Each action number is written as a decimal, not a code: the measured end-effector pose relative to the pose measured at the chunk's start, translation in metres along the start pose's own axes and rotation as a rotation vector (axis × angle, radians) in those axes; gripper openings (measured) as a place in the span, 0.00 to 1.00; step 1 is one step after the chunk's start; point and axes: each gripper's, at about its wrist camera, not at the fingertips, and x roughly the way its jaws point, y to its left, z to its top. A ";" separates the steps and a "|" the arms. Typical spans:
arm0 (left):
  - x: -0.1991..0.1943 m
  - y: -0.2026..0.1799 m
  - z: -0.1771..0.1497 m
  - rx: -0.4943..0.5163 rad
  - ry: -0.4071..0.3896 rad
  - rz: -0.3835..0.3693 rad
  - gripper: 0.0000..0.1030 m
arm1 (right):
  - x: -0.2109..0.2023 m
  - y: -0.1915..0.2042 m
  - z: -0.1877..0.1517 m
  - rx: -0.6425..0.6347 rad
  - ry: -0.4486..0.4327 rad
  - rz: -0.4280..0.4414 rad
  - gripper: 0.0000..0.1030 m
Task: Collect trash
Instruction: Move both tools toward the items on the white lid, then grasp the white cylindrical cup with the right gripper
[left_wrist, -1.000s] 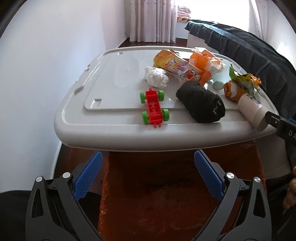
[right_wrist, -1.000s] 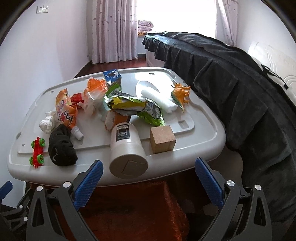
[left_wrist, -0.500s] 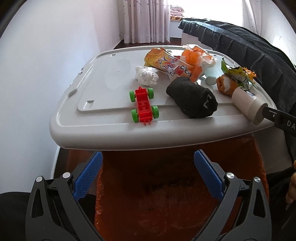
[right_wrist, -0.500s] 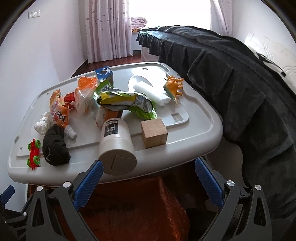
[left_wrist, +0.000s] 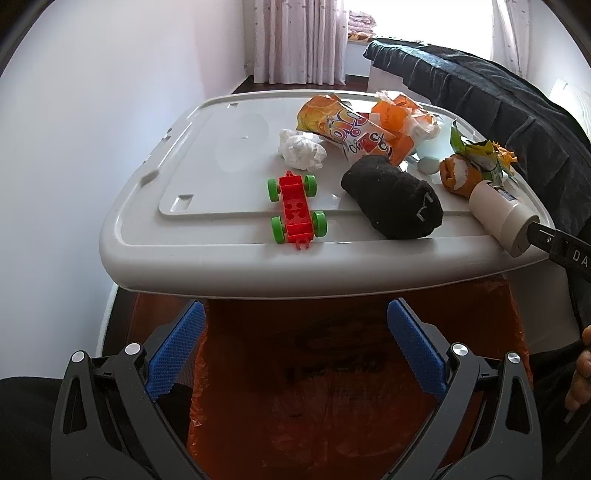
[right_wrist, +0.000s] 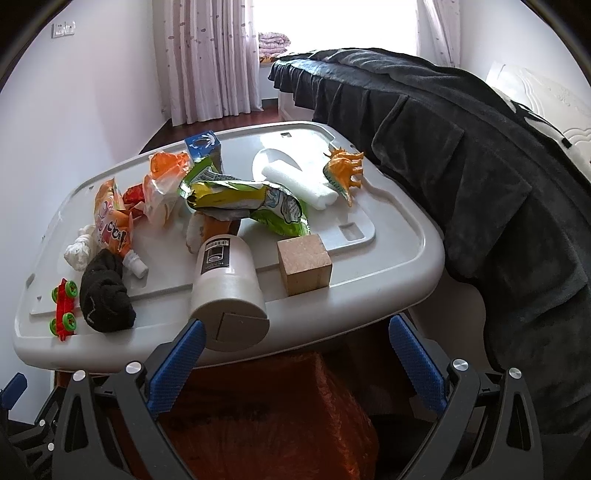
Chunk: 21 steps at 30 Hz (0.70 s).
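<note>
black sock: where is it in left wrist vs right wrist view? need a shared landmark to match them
Left wrist: the black sock lies right of centre on the grey lid.
Right wrist: the sock lies at lower left, near the lid's front edge.
Shared landmark: the red toy car, just left of the sock in both views.

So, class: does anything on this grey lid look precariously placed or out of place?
Yes. The white bottle lies on its side, its cap end overhanging the grey lid's near edge, so it could roll off. The toy car isn't trash.
</note>
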 end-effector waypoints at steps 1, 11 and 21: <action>0.000 0.000 0.000 0.000 0.001 -0.001 0.94 | 0.000 0.000 0.000 0.001 -0.002 0.001 0.95; 0.001 0.003 0.001 -0.015 0.003 -0.007 0.94 | -0.006 0.006 0.005 -0.023 -0.029 0.049 0.95; 0.001 0.011 0.001 -0.045 0.011 -0.019 0.94 | -0.011 0.023 0.017 -0.086 -0.087 0.104 0.95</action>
